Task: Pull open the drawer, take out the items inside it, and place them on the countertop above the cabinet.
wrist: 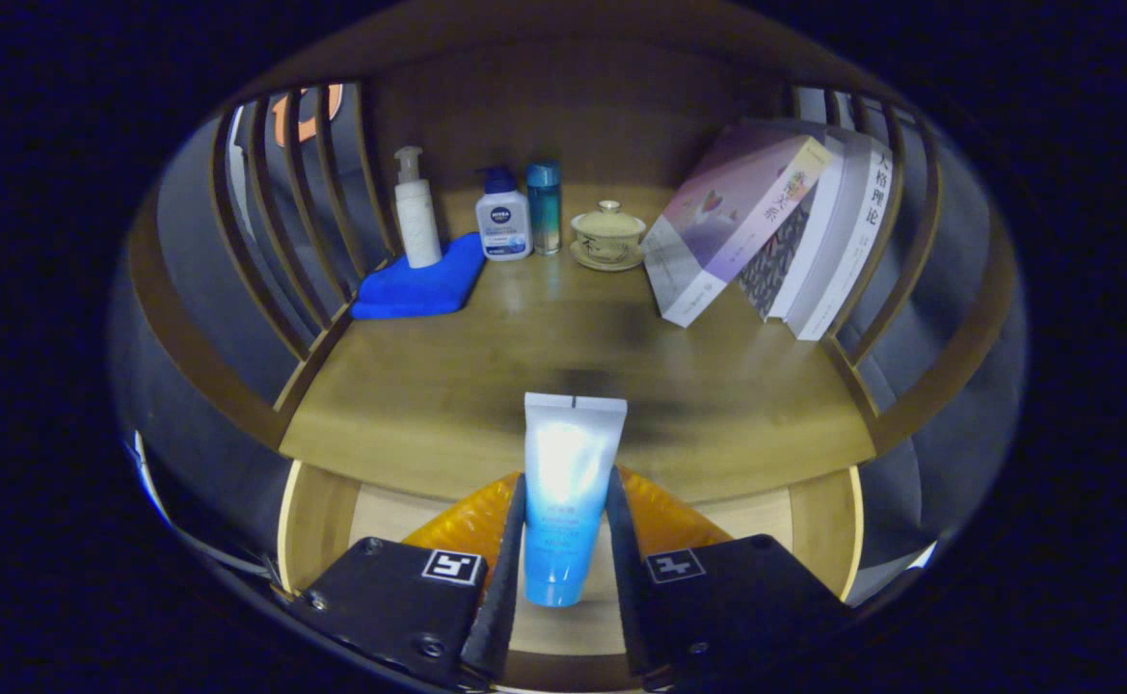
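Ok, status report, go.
Gripper shut on blue tube, lifted over open drawer. Orange packet left in drawer. Countertop ahead bare, nothing blocking.

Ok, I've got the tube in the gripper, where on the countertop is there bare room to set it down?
The gripper is shut on the tube. The countertop is bare just beyond the tube, between the blue cloth and the leaning books. The back is crowded: pump bottles, lidded cup.
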`<action>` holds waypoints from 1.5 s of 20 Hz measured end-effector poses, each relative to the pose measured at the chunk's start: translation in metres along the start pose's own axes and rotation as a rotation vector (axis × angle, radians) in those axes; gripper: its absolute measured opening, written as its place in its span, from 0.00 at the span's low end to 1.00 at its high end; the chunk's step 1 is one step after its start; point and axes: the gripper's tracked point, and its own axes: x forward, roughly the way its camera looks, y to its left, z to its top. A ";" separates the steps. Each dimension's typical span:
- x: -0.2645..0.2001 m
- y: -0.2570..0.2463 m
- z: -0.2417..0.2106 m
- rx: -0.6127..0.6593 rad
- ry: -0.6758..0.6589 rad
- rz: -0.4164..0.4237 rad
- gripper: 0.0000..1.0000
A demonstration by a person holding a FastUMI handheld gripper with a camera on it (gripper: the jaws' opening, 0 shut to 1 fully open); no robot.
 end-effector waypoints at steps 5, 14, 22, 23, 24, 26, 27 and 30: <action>0.017 -0.004 0.022 0.004 -0.030 -0.028 0.48; 0.049 0.001 0.059 -0.058 -0.087 -0.063 0.49; 0.053 0.002 0.061 -0.056 -0.121 -0.028 0.59; 0.046 0.002 0.061 -0.060 -0.136 -0.024 0.62; 0.038 0.003 0.062 -0.060 -0.150 -0.019 0.66; 0.023 0.006 0.061 -0.057 -0.172 -0.007 0.67; 0.015 0.007 0.059 -0.061 -0.181 0.000 0.67; -0.012 0.008 0.052 -0.067 -0.230 0.003 0.68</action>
